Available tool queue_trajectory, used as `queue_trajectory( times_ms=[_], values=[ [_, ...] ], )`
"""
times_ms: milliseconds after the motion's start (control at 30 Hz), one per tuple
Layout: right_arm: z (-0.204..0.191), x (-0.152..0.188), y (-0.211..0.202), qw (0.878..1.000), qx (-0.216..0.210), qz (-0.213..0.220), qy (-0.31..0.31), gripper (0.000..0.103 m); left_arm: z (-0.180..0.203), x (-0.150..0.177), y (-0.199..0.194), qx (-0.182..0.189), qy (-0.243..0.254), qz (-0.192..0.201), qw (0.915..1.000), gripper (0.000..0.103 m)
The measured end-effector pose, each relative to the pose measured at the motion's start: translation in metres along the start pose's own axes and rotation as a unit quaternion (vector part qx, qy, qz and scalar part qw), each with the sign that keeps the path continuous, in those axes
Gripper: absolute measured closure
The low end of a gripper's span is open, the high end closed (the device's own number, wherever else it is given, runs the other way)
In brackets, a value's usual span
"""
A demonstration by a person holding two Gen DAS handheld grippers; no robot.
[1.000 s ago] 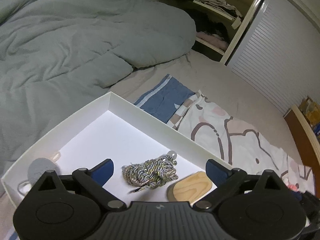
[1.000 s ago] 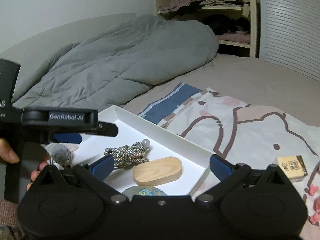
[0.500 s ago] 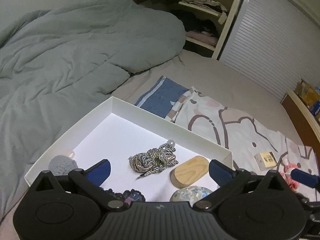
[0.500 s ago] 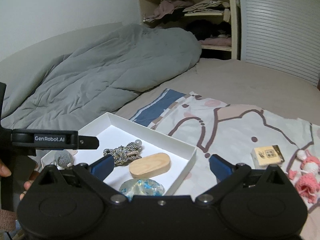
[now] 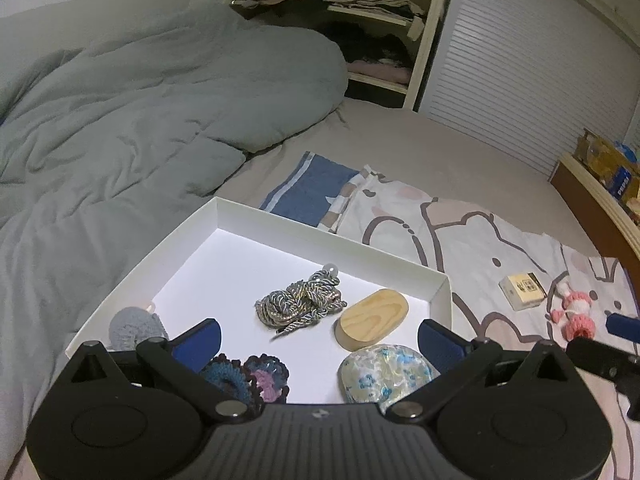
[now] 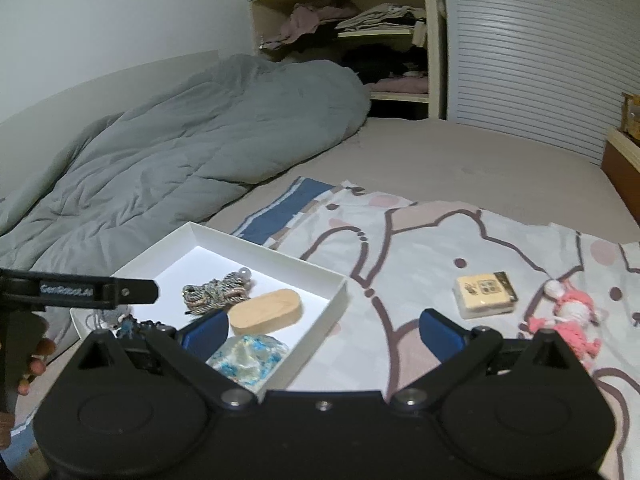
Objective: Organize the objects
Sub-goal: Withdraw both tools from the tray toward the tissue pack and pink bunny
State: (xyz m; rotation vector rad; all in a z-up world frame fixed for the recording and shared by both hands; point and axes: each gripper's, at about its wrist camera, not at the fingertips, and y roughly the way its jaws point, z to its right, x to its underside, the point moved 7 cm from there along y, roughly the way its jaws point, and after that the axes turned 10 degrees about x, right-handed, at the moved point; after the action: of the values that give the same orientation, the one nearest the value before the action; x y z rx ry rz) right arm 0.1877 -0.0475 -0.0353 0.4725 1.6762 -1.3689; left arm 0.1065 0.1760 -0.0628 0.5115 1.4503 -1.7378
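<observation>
Right wrist view: right tool (image 6: pixel 323 330) agape, empty; approach small box (image 6: pixel 485 295) square, then carry to white tray (image 6: pixel 335 297).

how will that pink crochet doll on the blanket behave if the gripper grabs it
The pink crochet doll looks like soft yarn, so it will probably squash between the fingers and hang limp. It seems light for its size. Lying flat on the cartoon blanket, it is unlikely to roll.
</observation>
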Motion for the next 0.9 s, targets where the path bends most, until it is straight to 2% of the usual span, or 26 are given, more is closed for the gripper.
queue_trajectory(
  times_ms=[467,900],
  values=[
    [0.038,0.017,-0.015,0.999,0.036,-0.004,0.036,0.000,0.031,0.010,-0.012,0.025,0.044,0.002,0.9987,0.000],
    [0.073,0.023,-0.024,0.997,0.059,0.000,0.056,0.000,0.069,0.011,0.000,0.051,0.078,-0.003,0.9957,0.000]
  ],
)
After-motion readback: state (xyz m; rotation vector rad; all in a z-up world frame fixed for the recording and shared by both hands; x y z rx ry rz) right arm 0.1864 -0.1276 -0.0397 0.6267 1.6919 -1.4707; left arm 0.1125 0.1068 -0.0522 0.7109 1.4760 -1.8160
